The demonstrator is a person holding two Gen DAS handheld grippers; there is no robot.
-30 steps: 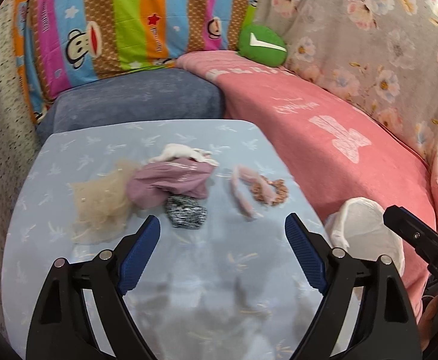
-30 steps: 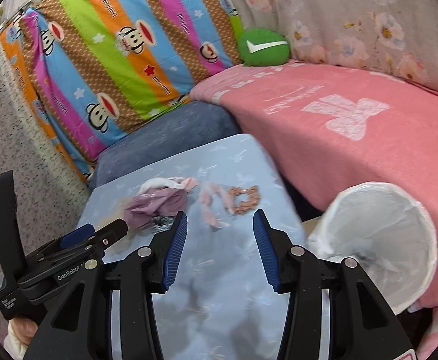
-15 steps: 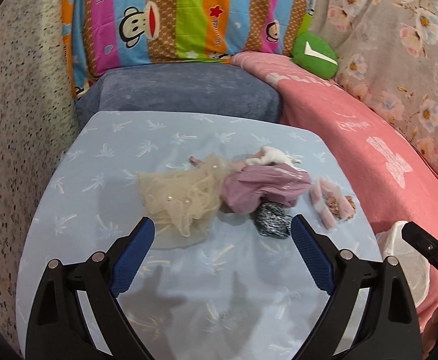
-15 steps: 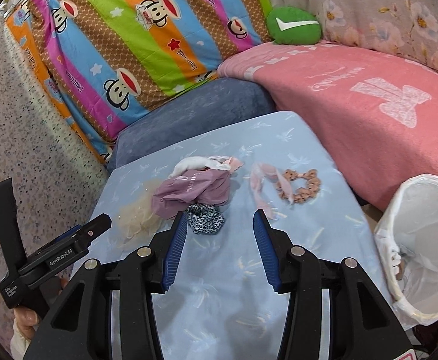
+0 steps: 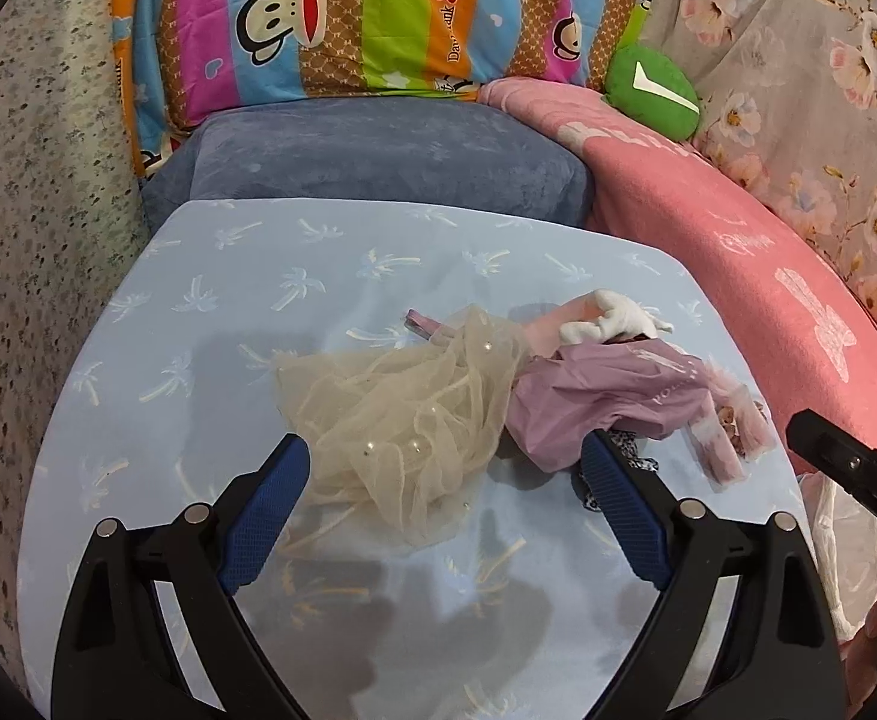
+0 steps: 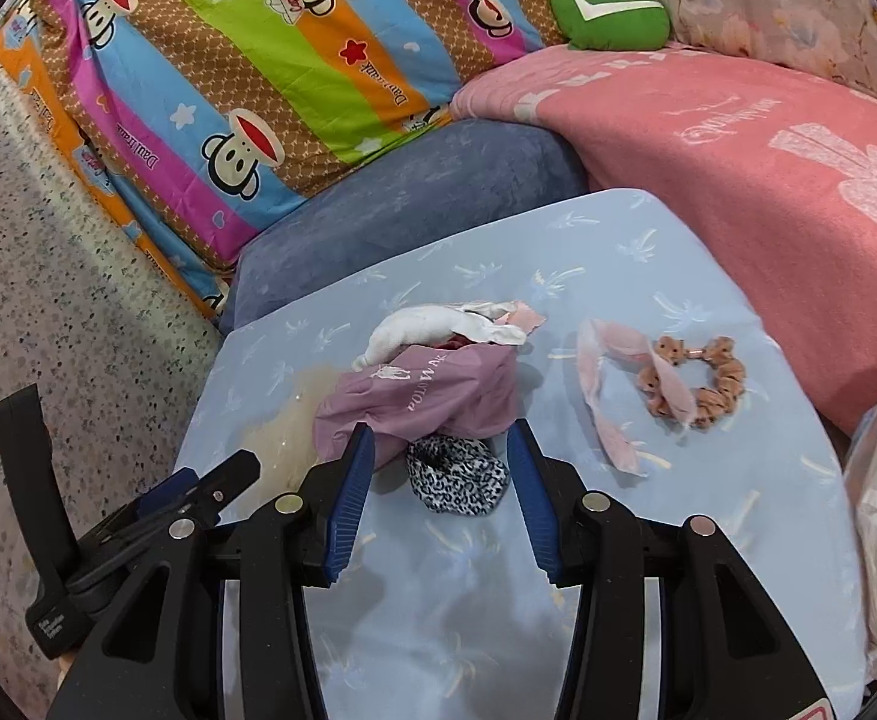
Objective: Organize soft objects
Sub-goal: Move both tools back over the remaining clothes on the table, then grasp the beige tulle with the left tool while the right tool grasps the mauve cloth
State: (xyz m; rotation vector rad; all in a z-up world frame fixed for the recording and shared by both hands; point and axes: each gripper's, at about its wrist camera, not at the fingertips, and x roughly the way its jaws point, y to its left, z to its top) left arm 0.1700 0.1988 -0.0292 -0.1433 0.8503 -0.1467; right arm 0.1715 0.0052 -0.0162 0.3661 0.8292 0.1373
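Left hand-held gripper [image 5: 445, 474], jaws set wide apart and empty, is held above the pale blue palm-printed desk [image 5: 228, 312]; the crumpled beige tulle cloth with pearl beads [image 5: 402, 414] is seen just ahead between its blue pads. Right hand-held gripper [image 6: 441, 483], jaws parted and empty, is framed around the leopard-print fabric scrunchie [image 6: 457, 475], no contact being visible. Directly beyond lies the mauve printed fabric pouch [image 6: 420, 399], with the white soft cloth [image 6: 420, 330] behind it; ahead to the right lies the peach scrunchie [image 6: 693, 384]
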